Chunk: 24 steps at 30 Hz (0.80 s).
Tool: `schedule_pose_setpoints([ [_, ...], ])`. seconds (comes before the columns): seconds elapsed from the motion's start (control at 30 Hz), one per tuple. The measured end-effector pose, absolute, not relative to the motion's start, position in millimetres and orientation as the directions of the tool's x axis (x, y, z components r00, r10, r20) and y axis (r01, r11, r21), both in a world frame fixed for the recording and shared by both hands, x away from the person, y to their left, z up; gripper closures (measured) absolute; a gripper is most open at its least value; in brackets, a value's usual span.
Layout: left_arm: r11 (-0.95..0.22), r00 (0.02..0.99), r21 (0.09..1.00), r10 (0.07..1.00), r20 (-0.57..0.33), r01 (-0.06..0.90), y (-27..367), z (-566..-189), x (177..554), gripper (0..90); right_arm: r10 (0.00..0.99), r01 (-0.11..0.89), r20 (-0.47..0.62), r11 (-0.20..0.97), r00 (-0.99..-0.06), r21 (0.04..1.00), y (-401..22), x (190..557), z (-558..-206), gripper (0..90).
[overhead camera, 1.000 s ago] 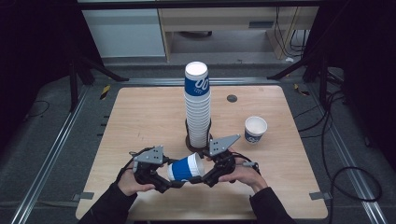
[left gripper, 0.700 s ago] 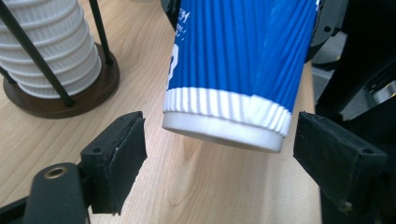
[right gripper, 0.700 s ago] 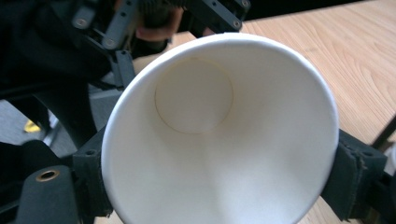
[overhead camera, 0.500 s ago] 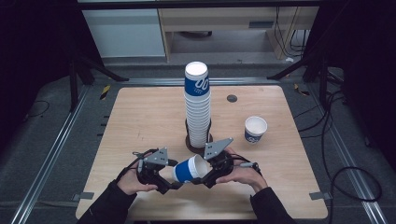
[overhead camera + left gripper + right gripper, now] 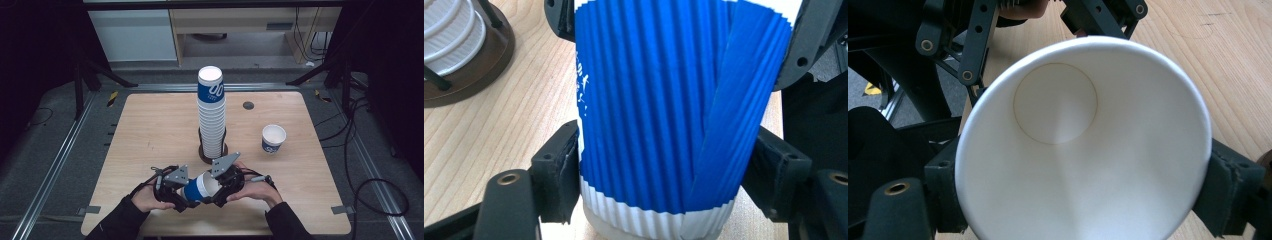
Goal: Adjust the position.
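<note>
A blue ribbed paper cup lies on its side just above the table's near edge, held between both grippers. My left gripper is shut on its base end; in the left gripper view the blue cup fills the space between the left gripper jaws. My right gripper is shut on the rim end. In the right gripper view the cup's white inside faces the camera, with the right gripper jaws pressed on both sides of the rim.
A tall stack of cups stands in a brown holder at mid-table, just behind the grippers. A single upright cup sits to the right. A small dark disc lies at the back of the wooden table.
The two grippers have drawn a little closer together around the cup, the left one moving right and the right one left. The cup has barely shifted.
</note>
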<state>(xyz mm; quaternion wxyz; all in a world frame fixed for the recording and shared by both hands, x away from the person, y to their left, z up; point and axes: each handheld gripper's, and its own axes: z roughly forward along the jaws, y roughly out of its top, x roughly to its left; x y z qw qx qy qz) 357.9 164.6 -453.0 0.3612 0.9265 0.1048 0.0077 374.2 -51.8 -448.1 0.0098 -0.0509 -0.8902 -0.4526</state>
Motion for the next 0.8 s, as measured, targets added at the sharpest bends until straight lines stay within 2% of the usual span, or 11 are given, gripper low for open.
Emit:
schedule_pose_setpoints([
  [0.23,-0.683,0.973,0.701,0.219,-0.072,0.205,170.1,-450.1,360.8,26.5,0.103,0.11,0.063,0.55,-0.993,0.828,-54.2,376.3,-445.3,11.4],
  [0.4,-0.634,0.961,0.735,0.262,-0.089,0.241,180.4,-446.4,366.1,26.5,0.152,0.137,0.072,0.474,-0.986,0.87,-64.6,379.7,-435.0,8.1],
  [0.63,-0.504,0.937,0.82,0.333,-0.106,0.272,199.6,-434.6,371.5,26.5,0.237,0.162,0.075,0.373,-0.969,0.914,-83.5,385.6,-422.3,7.8],
  [0.8,-0.432,0.931,0.864,0.35,-0.105,0.259,203.9,-426.6,369.2,26.5,0.259,0.182,0.098,0.322,-0.961,0.929,-88.8,387.7,-419.1,7.8],
])
